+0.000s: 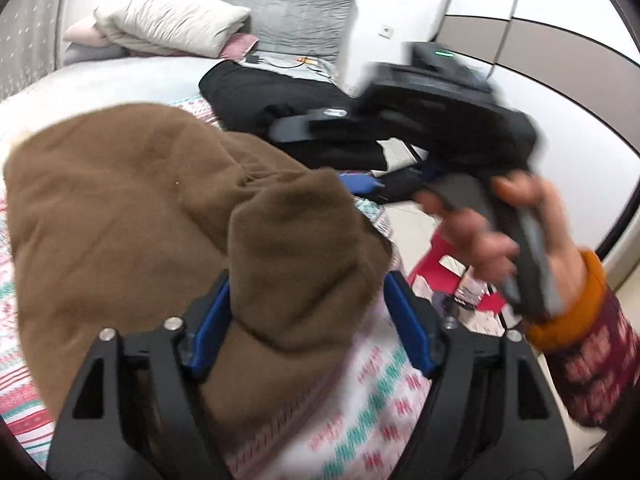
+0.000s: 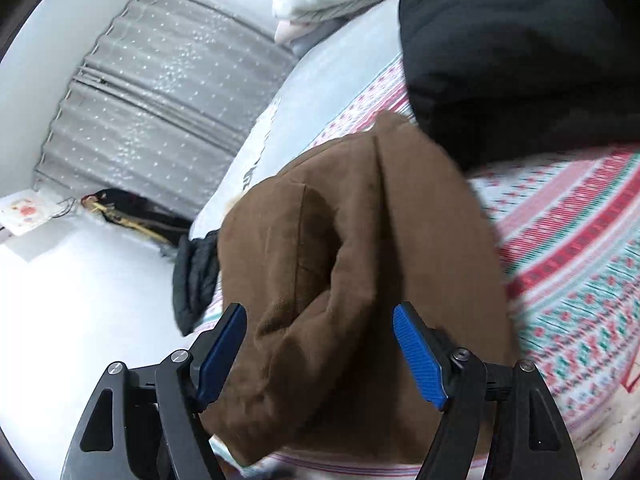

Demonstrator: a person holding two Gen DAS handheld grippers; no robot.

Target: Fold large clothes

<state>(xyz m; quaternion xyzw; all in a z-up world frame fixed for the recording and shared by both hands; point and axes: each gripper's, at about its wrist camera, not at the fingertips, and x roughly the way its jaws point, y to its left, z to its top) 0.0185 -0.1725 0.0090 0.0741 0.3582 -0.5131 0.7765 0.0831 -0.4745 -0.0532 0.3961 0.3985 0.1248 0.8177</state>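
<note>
A brown fleece garment lies bunched on the patterned bedspread; it also shows in the right wrist view. My left gripper is open, its blue pads either side of a brown fold. My right gripper is open, its blue pads astride another fold of the garment. The right gripper's body shows blurred in the left wrist view, held by a hand at the right.
A black garment lies on the bed beyond the brown one; it also shows in the left wrist view. Pillows are at the head. A red stool stands on the floor right of the bed. A grey curtain hangs at left.
</note>
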